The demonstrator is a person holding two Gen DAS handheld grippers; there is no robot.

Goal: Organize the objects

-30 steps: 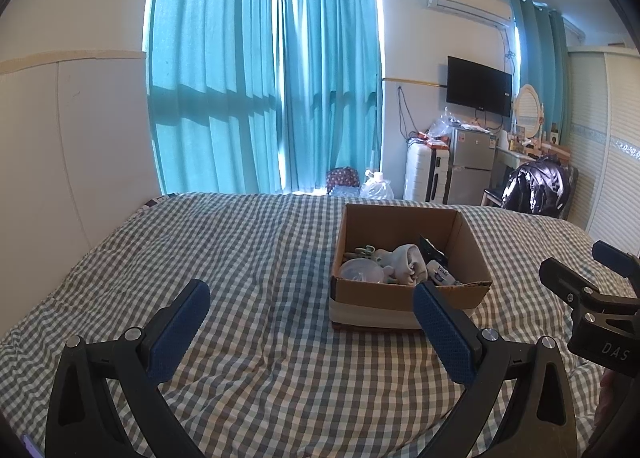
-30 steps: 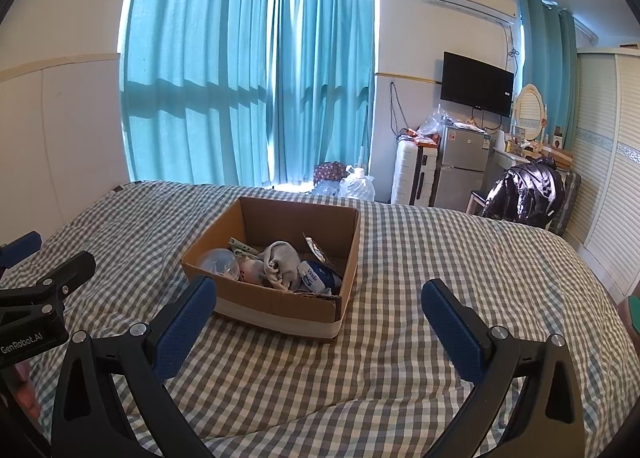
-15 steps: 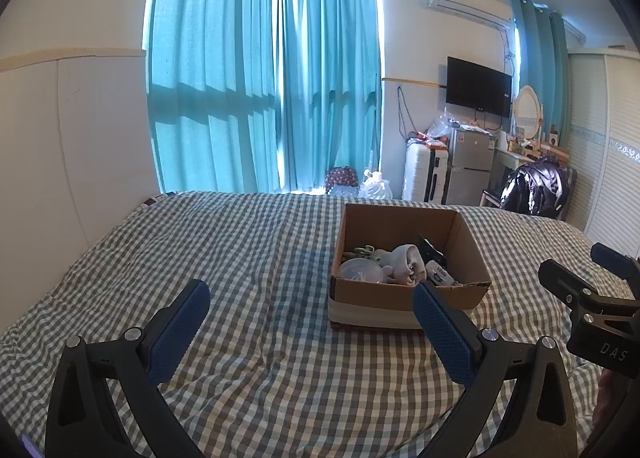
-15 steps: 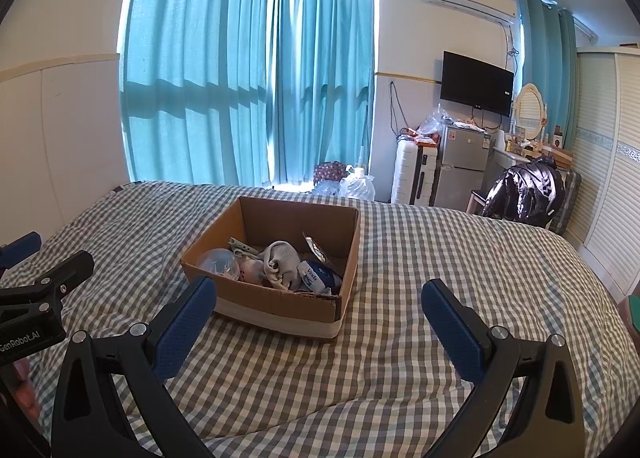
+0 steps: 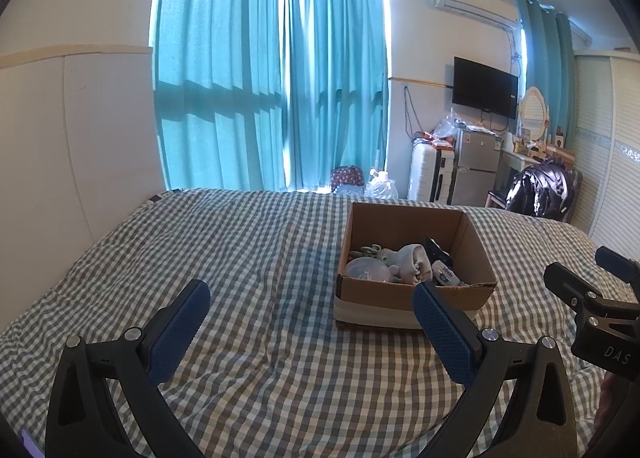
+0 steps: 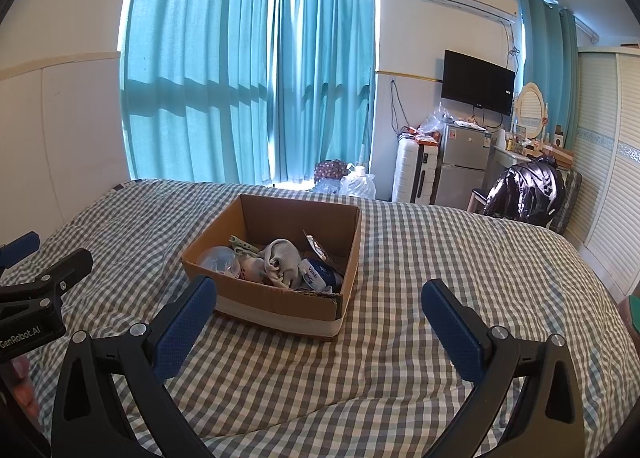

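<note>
here both tools hang spread and empty over the bed (image 5: 248, 258): left tool (image 5: 310, 310), right tool (image 6: 318, 304). the box (image 6: 280, 298) sits mid-bed, holding a sock (image 6: 282, 256), a clear lid (image 6: 220, 260), a tissue pack (image 6: 320, 272) and a foil packet (image 6: 316, 248). no loose things show on the bedding, so this fits either unpacking ahead or packing finished; i can't judge a next move. nothing stands between tools and box; a fridge (image 6: 466, 150) stands far off.
</note>
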